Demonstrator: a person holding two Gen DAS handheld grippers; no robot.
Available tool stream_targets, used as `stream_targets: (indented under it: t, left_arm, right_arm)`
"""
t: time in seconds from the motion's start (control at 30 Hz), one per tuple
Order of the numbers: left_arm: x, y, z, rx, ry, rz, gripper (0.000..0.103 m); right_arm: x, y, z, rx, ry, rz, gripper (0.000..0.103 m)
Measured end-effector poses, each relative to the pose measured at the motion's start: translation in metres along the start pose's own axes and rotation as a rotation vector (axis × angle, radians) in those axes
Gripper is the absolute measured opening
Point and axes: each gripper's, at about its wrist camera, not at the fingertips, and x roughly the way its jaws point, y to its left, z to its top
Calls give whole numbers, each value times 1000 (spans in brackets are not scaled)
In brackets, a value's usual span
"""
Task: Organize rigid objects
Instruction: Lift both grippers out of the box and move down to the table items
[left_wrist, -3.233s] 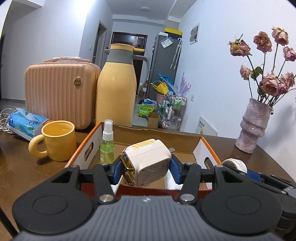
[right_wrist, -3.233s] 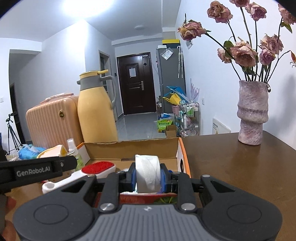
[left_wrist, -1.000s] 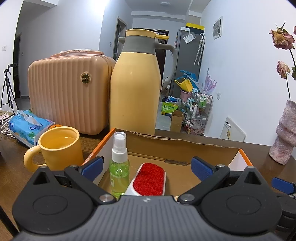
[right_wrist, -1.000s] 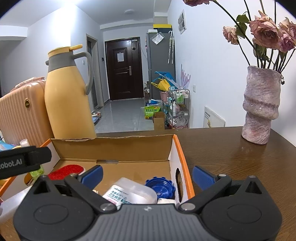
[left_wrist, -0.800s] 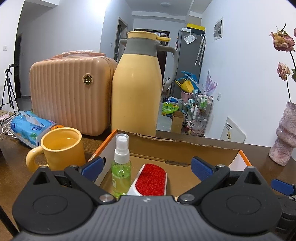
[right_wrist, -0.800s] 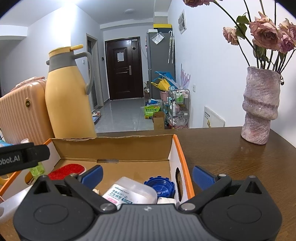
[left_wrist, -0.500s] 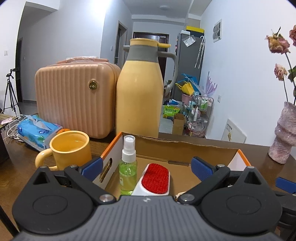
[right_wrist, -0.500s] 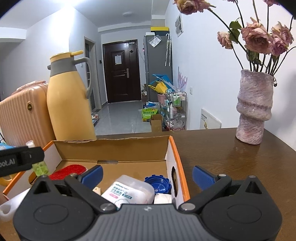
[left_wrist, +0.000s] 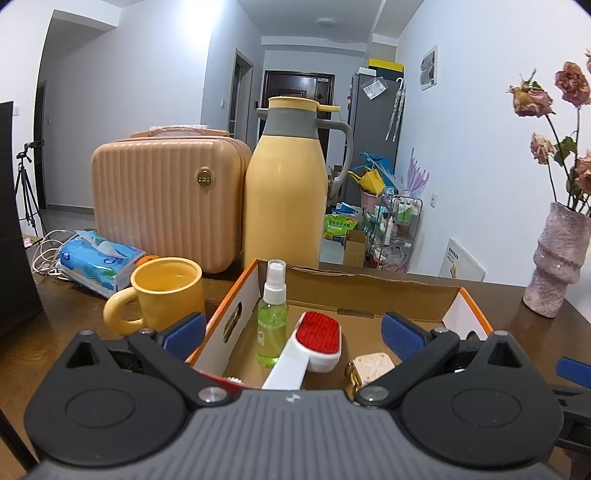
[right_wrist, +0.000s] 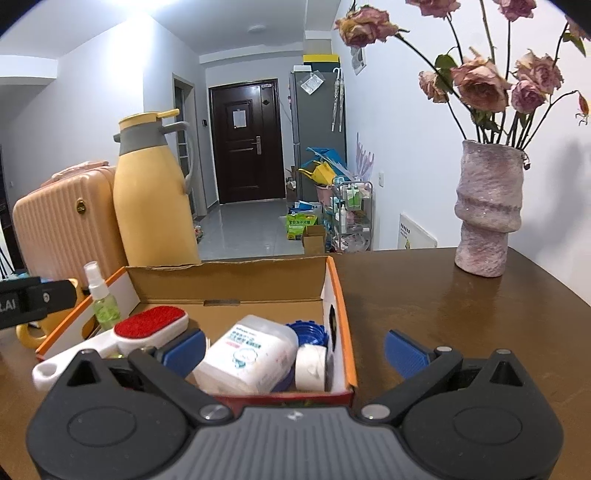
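An orange-rimmed cardboard box (left_wrist: 369, 286) (right_wrist: 338, 291) sits on the brown table. In it stand a green spray bottle (left_wrist: 272, 325) (right_wrist: 101, 299), a red-headed white brush (left_wrist: 317, 341) (right_wrist: 147, 326), a white and yellow charger (left_wrist: 371, 369), a clear jar (right_wrist: 245, 354) with a blue lid (right_wrist: 308, 330) and a white tape roll (right_wrist: 310, 367). My left gripper (left_wrist: 293, 330) is open and empty over the box's near left. My right gripper (right_wrist: 295, 349) is open and empty above the box's near right corner.
A yellow mug (left_wrist: 162, 291), a blue tissue pack (left_wrist: 99, 260), a peach case (left_wrist: 166, 192) and a tall yellow jug (left_wrist: 286, 184) stand left and behind the box. A pink vase of dried roses (right_wrist: 487, 206) stands at the far right of the table (right_wrist: 443, 314).
Both grippers let go of the charger and the tape roll into the box, opened, then drew back and rose, showing more of the box's inside.
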Motion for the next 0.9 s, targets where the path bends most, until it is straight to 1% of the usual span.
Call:
stream_targets:
  t: [0.43,0.7,0.9]
  left_arm:
    - [-50,-3,-18,40,7,-8,103]
    - [-78,-9,-29,62,15,-28,103]
    - [-91,-13,-43,80,49,-48,103]
  right_arm:
    - [-57,-12,-22,-40,6,0,103]
    - [-82,-21,-38,-62,21,-7,103]
    - [-94,-30,-53,-73,45,-9,103]
